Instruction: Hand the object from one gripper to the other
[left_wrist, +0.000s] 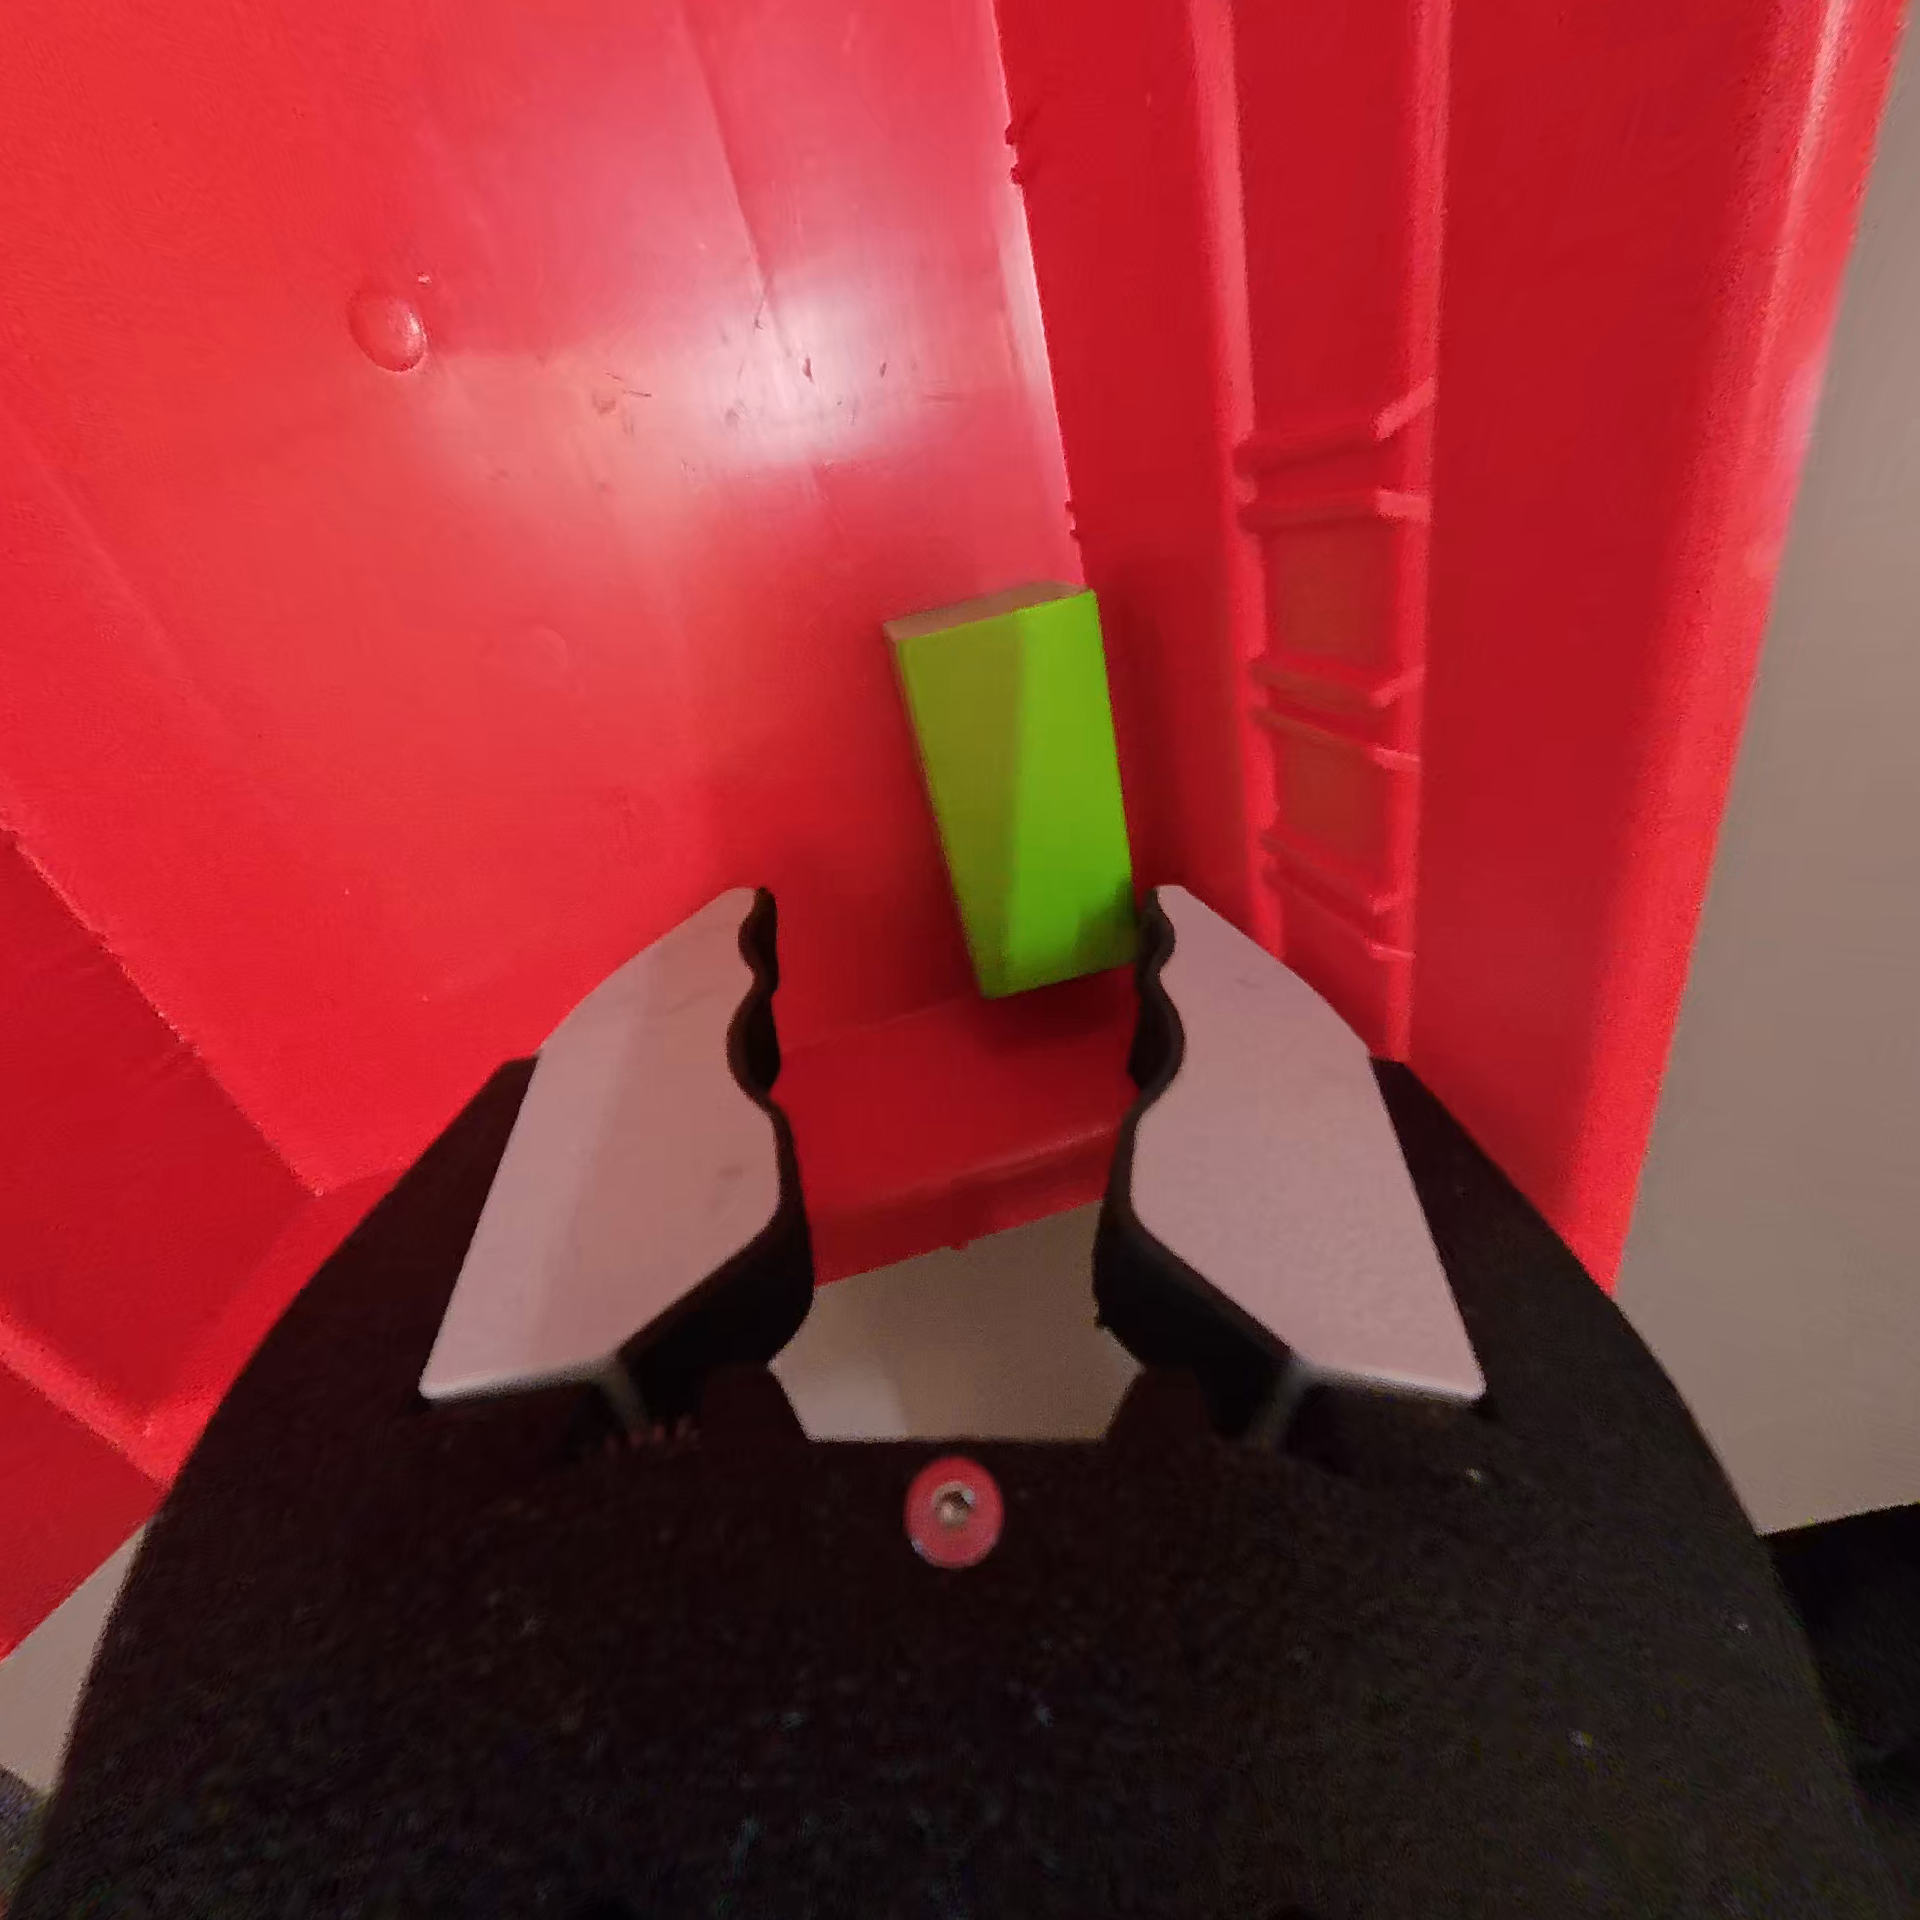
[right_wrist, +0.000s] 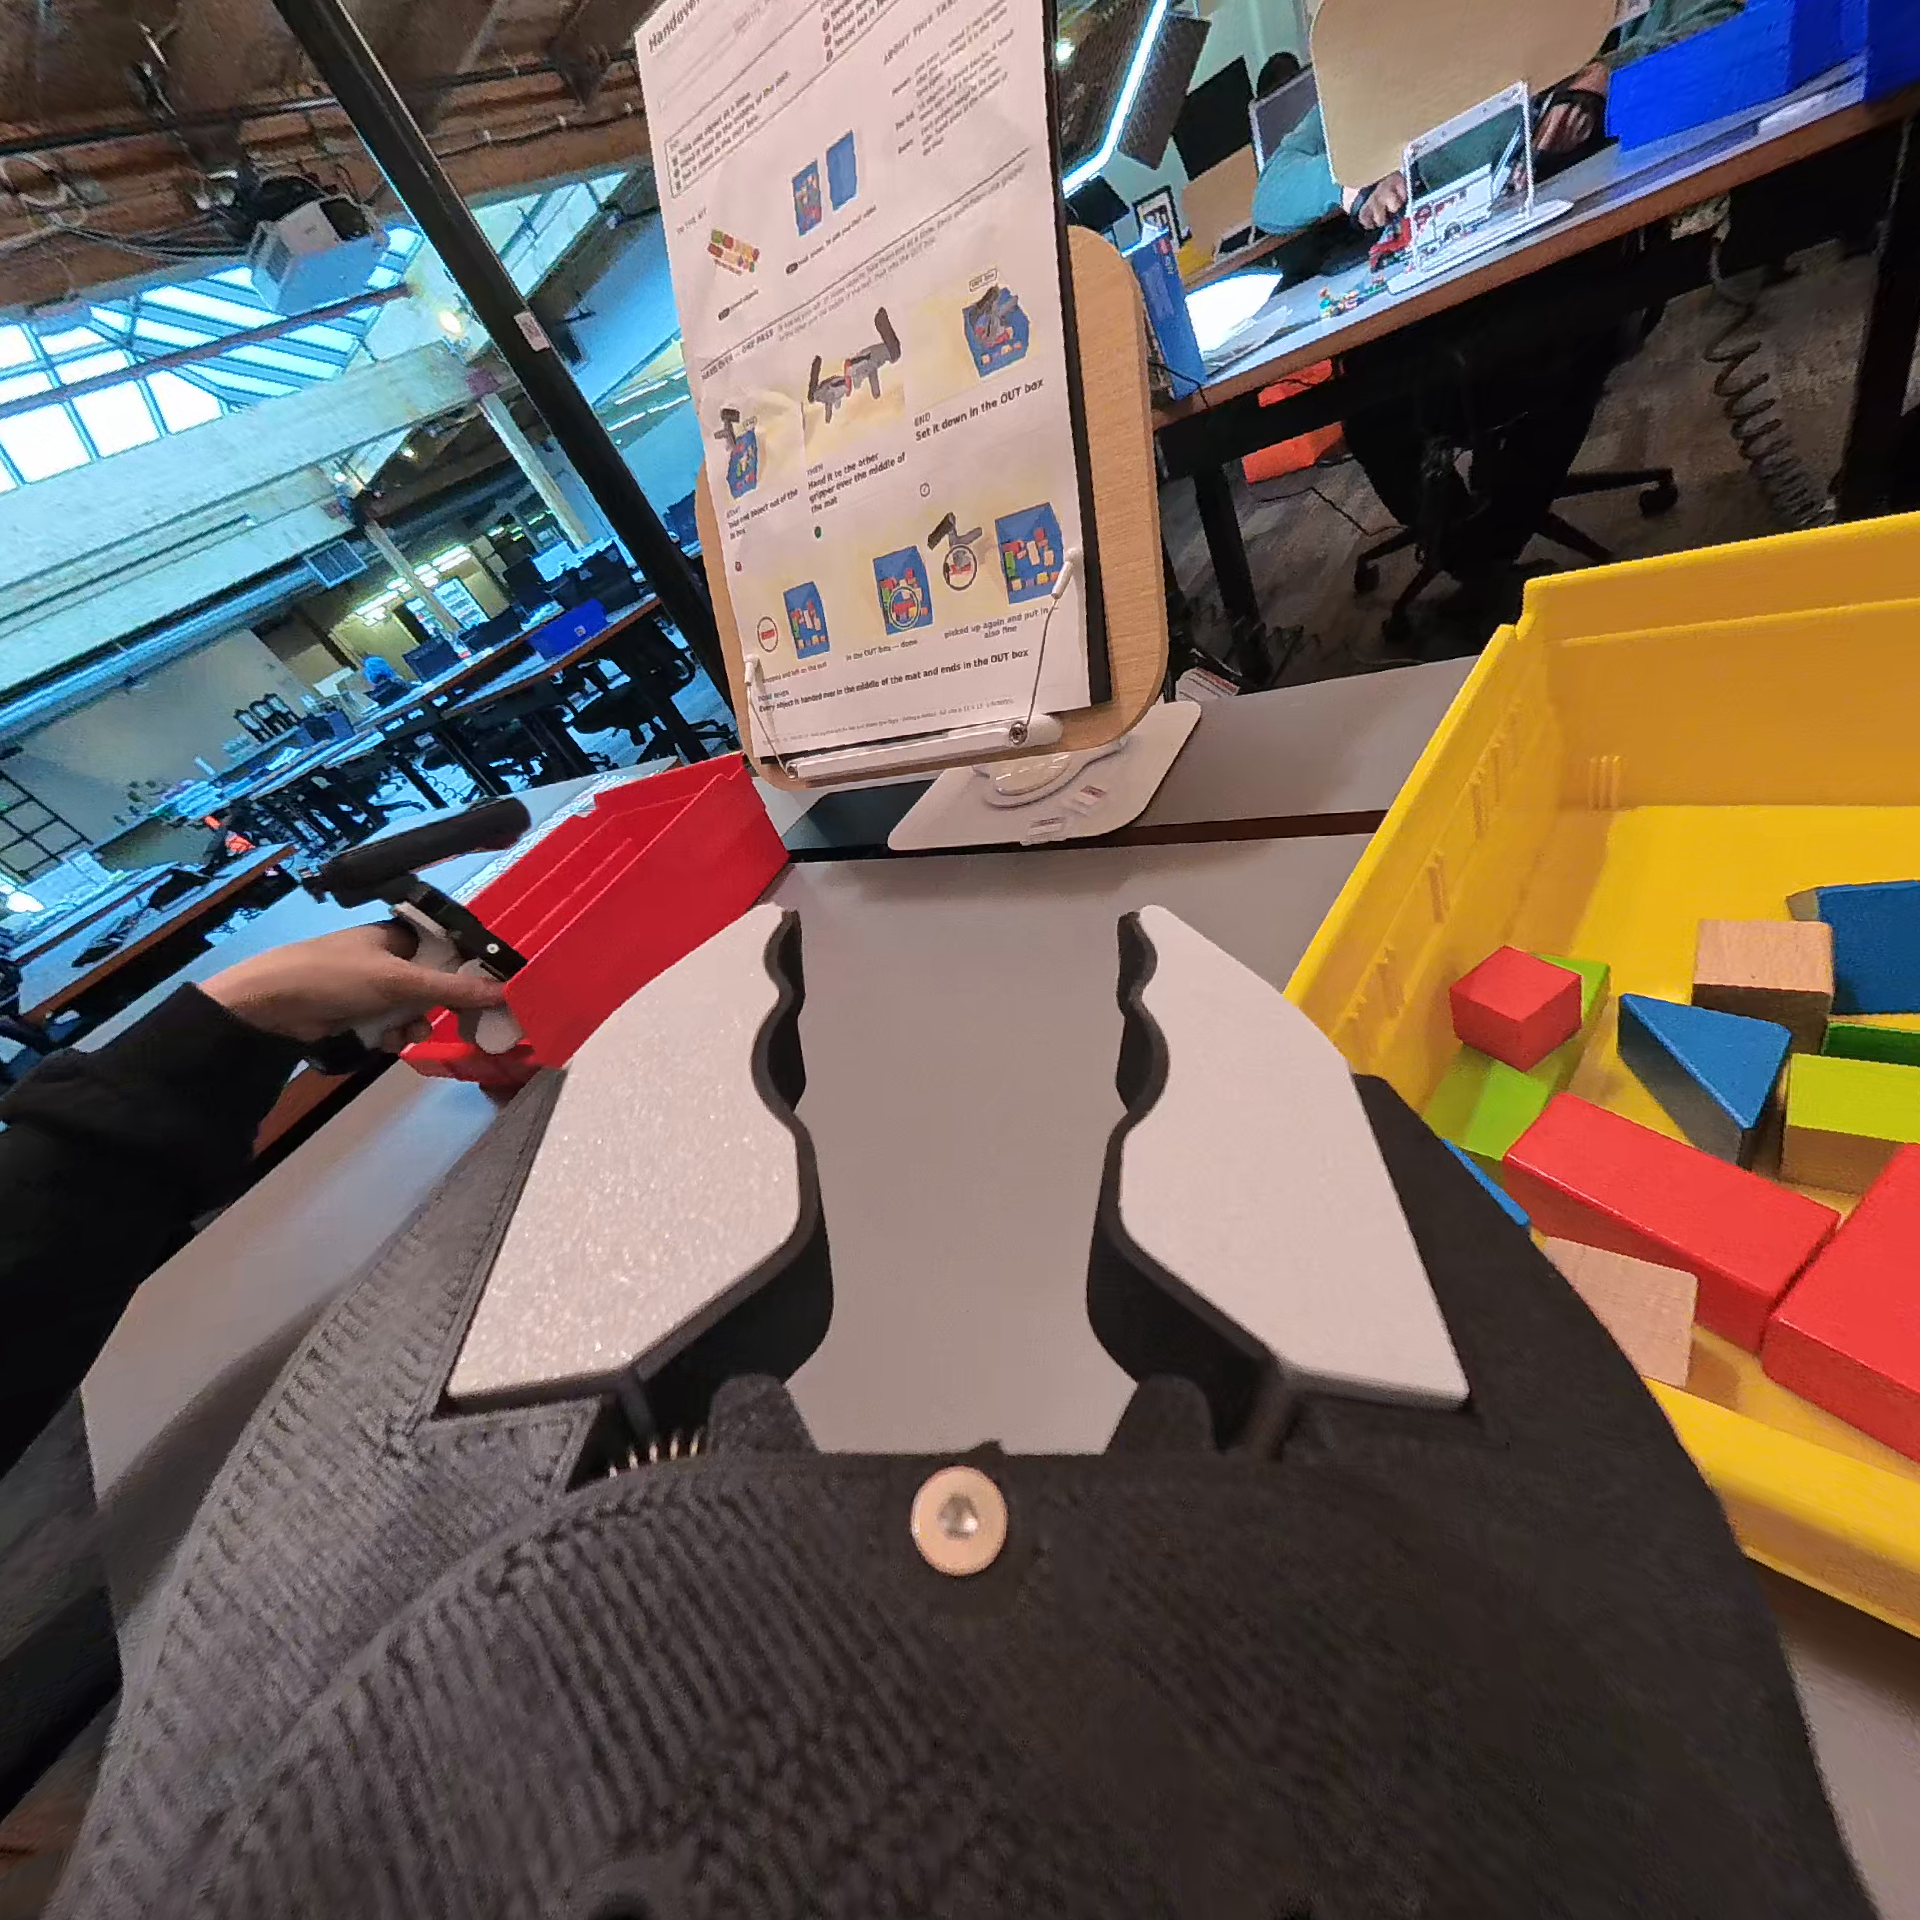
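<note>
Grey tabletop (right_wrist: 956, 1091) in an open workshop with rows of desks. Left gripper (left_wrist: 956, 935) reached into the red bin (left_wrist: 416, 623), jaws wide, gripping nothing; green block (left_wrist: 1023, 790) lay ahead, possibly touching the right fingertip (left_wrist: 1158, 935). Right gripper (right_wrist: 956, 966) gaped empty beside the yellow bin (right_wrist: 1455, 831).

Black tool (right_wrist: 961, 997), grey fingers (right_wrist: 644, 1174), dark sleeve (right_wrist: 114, 1164)

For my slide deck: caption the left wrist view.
Open left gripper reaches into a red plastic bin toward a lime-green rectangular wooden block by its wall.
</note>
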